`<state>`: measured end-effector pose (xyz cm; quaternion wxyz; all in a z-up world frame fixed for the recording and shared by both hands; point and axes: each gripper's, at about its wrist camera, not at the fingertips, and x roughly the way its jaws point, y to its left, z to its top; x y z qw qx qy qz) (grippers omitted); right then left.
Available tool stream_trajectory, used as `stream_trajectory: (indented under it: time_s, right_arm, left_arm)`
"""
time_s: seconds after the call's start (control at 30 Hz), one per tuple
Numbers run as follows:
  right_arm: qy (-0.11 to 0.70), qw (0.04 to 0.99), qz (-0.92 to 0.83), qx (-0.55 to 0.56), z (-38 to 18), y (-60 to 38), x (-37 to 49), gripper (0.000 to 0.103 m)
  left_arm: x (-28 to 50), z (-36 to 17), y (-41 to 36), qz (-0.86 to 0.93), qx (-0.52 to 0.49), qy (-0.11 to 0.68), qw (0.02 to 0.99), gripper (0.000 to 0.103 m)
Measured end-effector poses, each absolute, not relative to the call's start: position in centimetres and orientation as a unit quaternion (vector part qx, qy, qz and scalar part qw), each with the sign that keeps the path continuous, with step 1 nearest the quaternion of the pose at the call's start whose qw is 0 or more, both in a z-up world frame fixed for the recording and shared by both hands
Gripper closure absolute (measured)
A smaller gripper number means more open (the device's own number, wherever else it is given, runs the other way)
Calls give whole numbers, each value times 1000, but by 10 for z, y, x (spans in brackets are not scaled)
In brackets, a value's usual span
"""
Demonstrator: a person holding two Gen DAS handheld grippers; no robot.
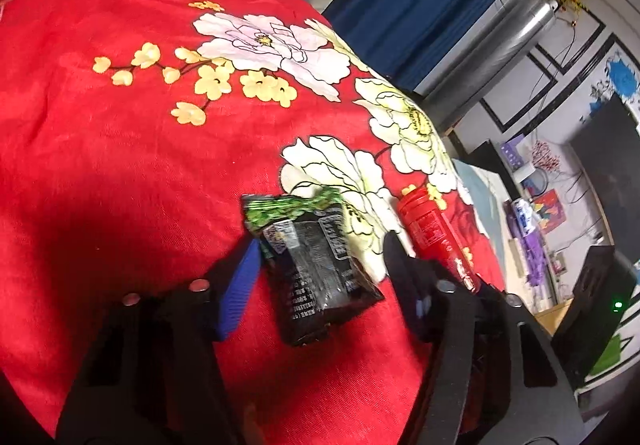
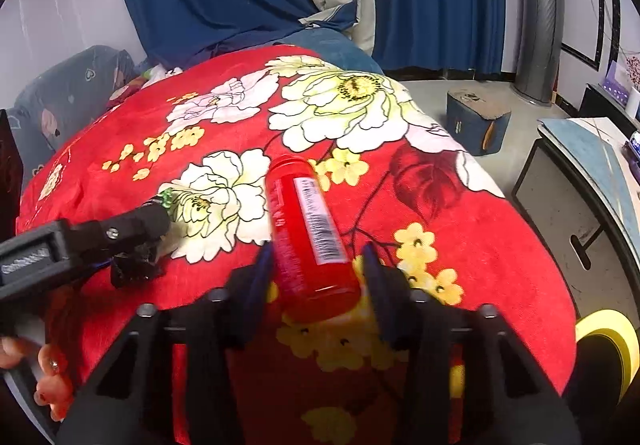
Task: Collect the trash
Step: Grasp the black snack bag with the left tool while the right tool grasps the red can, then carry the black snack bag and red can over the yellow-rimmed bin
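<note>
Left wrist view: left claw (image 1: 320,245) over a bed covered with a red floral blanket (image 1: 120,125). Black snack wrapper (image 1: 316,265) with green printed top edge lies on the blanket between the two fingers. Blue-padded finger (image 1: 240,285) meets the wrapper's left edge; the other finger stands just off its right edge, no contact visible there. Claw partly spread around the wrapper, not yet pinching it.

Just right of that finger: red bottle (image 1: 436,241) lying on its side on the blanket, near the bed's edge. Further right, off the bed, a cluttered worktop (image 1: 520,245) along the wall.

Right wrist view: the left claw's black body enters at left, its tip down on the white flower print, wrapper mostly hidden beneath it. At centre, the red bottle (image 2: 308,241) lies with barcode label up, base toward the camera, between the fingers of the right claw (image 2: 316,265). Left finger close against the bottle's side; right finger shows a small gap. Right claw partly spread, bottle not pinched.

Right of the bed: blue box (image 2: 476,125) on the floor.
</note>
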<state>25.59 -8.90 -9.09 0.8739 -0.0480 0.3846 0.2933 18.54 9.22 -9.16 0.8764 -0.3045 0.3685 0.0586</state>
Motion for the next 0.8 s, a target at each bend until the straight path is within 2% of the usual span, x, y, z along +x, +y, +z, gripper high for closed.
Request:
stream_trajectory:
  time_s: [0.03, 0.2, 0.33, 0.8]
  right_arm:
    - [384, 875, 291, -48, -91, -89, 254, 64]
    - [381, 878, 289, -24, -90, -98, 248, 68]
    - [372, 882, 289, -1, -87, -109, 237, 69]
    - [331, 898, 285, 55, -52, -161, 209, 70]
  left_arm:
    - [186, -92, 93, 62, -300, 370, 877, 65]
    - [187, -94, 95, 58, -290, 374, 879, 81]
    - [184, -94, 95, 40, -293, 370, 881, 87]
    - [163, -41, 30, -39, -199, 301, 932, 89]
